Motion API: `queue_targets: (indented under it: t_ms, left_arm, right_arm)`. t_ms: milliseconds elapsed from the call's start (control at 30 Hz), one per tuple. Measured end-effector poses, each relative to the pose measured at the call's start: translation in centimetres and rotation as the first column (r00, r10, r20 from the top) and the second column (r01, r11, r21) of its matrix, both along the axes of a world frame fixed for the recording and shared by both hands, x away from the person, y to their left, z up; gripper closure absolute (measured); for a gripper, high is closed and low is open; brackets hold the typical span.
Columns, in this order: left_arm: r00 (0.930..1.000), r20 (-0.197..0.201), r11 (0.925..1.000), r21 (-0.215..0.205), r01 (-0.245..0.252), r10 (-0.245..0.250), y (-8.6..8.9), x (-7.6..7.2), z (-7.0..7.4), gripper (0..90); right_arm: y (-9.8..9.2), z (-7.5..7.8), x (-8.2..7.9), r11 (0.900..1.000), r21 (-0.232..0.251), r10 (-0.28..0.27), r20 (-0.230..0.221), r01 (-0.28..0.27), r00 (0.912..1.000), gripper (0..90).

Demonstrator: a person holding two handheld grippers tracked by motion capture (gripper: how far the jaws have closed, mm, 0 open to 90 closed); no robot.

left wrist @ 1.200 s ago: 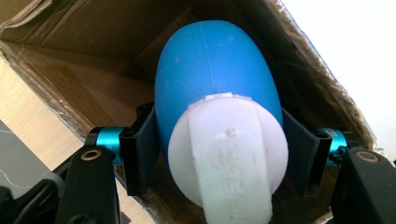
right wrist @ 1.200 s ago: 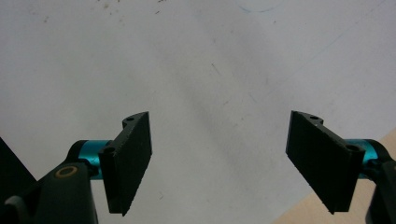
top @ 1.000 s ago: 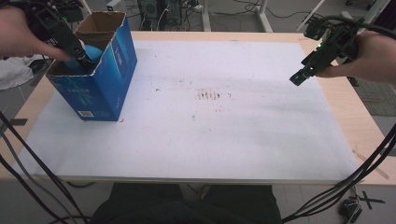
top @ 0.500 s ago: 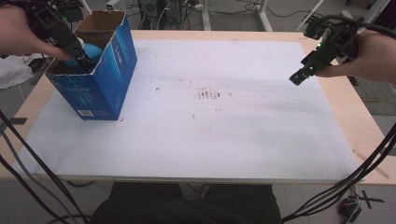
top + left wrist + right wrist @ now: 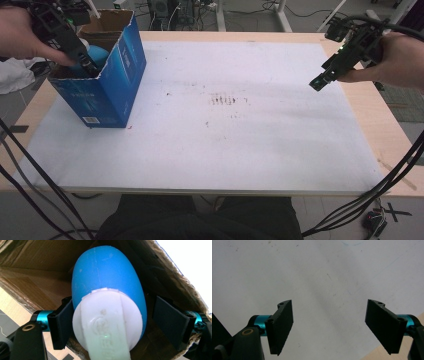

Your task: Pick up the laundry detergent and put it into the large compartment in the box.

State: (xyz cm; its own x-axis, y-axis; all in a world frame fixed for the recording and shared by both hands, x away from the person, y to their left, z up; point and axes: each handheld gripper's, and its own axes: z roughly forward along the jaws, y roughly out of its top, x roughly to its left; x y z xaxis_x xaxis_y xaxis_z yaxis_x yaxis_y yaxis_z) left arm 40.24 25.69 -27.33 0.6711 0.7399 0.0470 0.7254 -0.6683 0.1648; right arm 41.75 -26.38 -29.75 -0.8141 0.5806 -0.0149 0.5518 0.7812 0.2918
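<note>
— Where the high view looks down, what is the left gripper [image 5: 90, 67] doing?

— It reaches down into the open top of a blue cardboard box [image 5: 117, 80], with a rounded blue bottle [image 5: 97, 52] just behind its tips. The box has a torn, ragged brown rim, glossy printed walls and square corners. It stands on a white mat [image 5: 225, 140], smooth but scuffed with small dark marks, wide and bare between both grippers. The right gripper [image 5: 320, 82] hangs over the mat's far right edge, well apart from the box, where a pale wooden table [image 5: 385, 135] borders it.

— And the left gripper view?

— Its jaws have just been opening. The bottle [image 5: 107, 282], egg-shaped smooth blue plastic with a white ribbed cap [image 5: 107, 322] carrying an embossed strap, sits between them. The left pad lies against the cap; the right pad stands clear with a gap, so nothing is clamped. Dull brown cardboard walls close in tightly on either side, and the frayed rim runs just outside the right jaw.

— The right gripper view?

— Flat black pads spread wide apart, nothing between them, plain white mat [image 5: 317, 277] ahead with faint specks, and a wooden corner beside the right jaw.
</note>
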Motion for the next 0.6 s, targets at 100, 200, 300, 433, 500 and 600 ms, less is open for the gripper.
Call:
queue_targets:
  t_ms: [100, 200, 300, 433, 500, 600]
  left_arm:
    - [1.0, -0.004, 1.0, -0.001, 0.002, -0.002, 0.0, 0.1, 0.1, 19.7]
    - [1.0, 0.002, 1.0, -0.004, 0.009, -0.009, 0.0, 0.1, 0.2, 18.7]
    - [0.9996, 0.003, 0.9995, 0.007, 0.03, -0.03, 0.0, 0.1, 0.4, 17.9]
    - [0.9992, 0.014, 0.9993, 0.008, 0.038, -0.038, 0.0, 0.1, 0.7, 17.9]
    - [0.9987, 0.018, 0.9988, 0.01, 0.048, -0.048, 0.0, 0.1, 0.8, 17.9]
    - [0.998, 0.025, 0.9983, 0.015, 0.057, -0.057, 0.0, 0.1, 1.1, 17.9]
  right_arm:
    - [0.0, 0.0, 0.0, 1.0, 0.003, -0.005, -0.001, 0.005, 1.0, 22.0]
    - [0.0, 0.0, 0.0, 1.0, 0.004, -0.006, -0.001, 0.006, 1.0, 21.9]
    - [0.0, 0.0, 0.0, 1.0, 0.002, -0.004, -0.002, 0.004, 1.0, 22.0]
    - [0.0, 0.0, 0.0, 1.0, 0.002, -0.005, -0.002, 0.005, 1.0, 22.0]
    - [0.0, 0.0, 0.0, 1.0, 0.005, -0.002, -0.001, 0.002, 1.0, 21.9]
    - [0.0, 0.0, 0.0, 1.0, 0.006, -0.002, -0.001, 0.002, 1.0, 21.9]
